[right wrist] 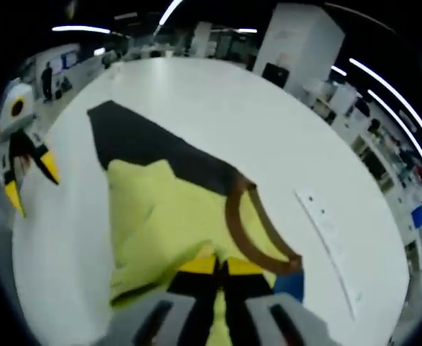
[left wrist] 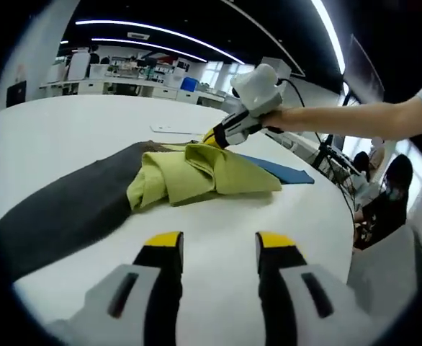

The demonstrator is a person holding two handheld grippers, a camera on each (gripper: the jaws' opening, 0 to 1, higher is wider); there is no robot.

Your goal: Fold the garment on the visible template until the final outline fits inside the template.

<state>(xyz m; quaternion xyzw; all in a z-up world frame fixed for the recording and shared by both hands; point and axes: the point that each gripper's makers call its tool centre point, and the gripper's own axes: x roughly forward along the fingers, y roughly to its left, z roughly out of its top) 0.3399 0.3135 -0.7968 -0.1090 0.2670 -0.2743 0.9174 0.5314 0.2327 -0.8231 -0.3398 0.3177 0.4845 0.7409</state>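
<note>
Right hand-held gripper (right wrist: 220, 268) clamped on yellow-green garment (left wrist: 196, 176); left hand-held gripper (left wrist: 218, 252) released, empty.
Soft, crumpled fabric with brown-trimmed neckline (right wrist: 243, 231) lies bunched across dark grey flat template (left wrist: 67, 209) on smooth white round counter (left wrist: 268, 223), blue sheet (left wrist: 286, 173) beside.

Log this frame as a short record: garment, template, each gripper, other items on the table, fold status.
garment: yellow-green shirt with brown collar, bunched, partly folded
template: dark sheet under the shirt, most of it uncovered
left gripper: open, over bare white table, short of the shirt
right gripper: shut on the shirt's edge near the collar
other items: blue piece beyond the shirt; thin white strip on the table
fold status: unfinished, the shirt lies off one end of the template
</note>
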